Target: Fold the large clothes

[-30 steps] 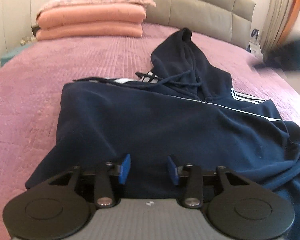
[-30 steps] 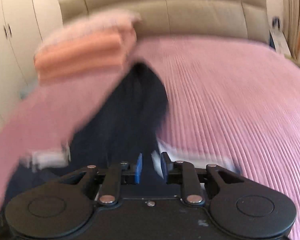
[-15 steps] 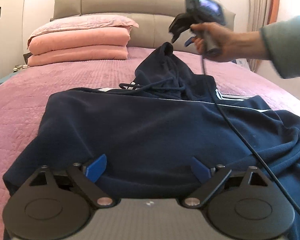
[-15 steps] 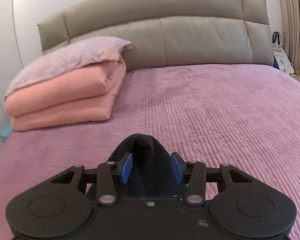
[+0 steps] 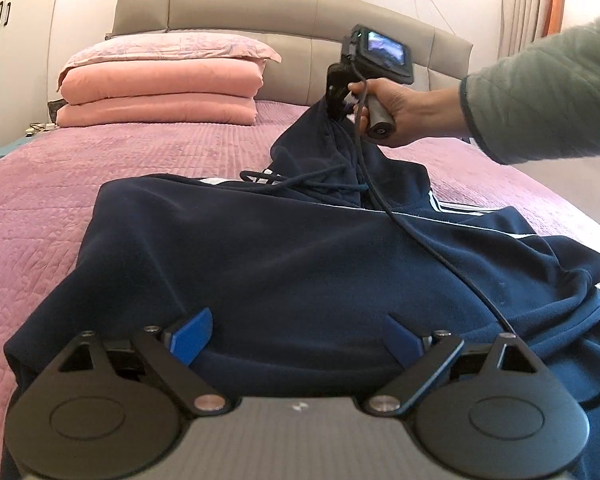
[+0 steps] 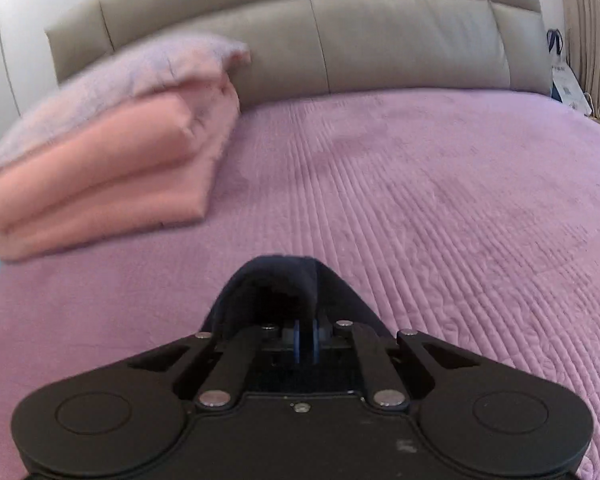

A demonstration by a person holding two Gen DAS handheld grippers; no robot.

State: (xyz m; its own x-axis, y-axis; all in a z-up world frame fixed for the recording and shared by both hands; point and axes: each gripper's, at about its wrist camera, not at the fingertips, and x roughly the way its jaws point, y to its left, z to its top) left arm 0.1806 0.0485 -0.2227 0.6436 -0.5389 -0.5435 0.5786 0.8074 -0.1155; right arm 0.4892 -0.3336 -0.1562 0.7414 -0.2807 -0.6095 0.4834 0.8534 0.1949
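Note:
A navy hoodie [image 5: 300,264] with white stripes lies on the purple bedspread [image 5: 40,200], its sleeves folded in. My left gripper [image 5: 296,334] is wide open, low over the hoodie's near hem. My right gripper [image 6: 307,338] is shut on the tip of the hood [image 6: 284,280] and holds it raised above the bed. In the left wrist view the right gripper [image 5: 336,108] shows at the far end of the hoodie, with its cable [image 5: 420,240] trailing across the fabric.
Folded pink quilts with a pillow [image 5: 160,84] sit at the bed's far left against the grey headboard [image 5: 240,12]. A bag [image 6: 564,80] stands at the bed's far right. A wardrobe [image 5: 4,40] lines the left wall.
My right gripper swung to the hood, closed on its tip and lifted it. My left gripper opened wide over the near hem.

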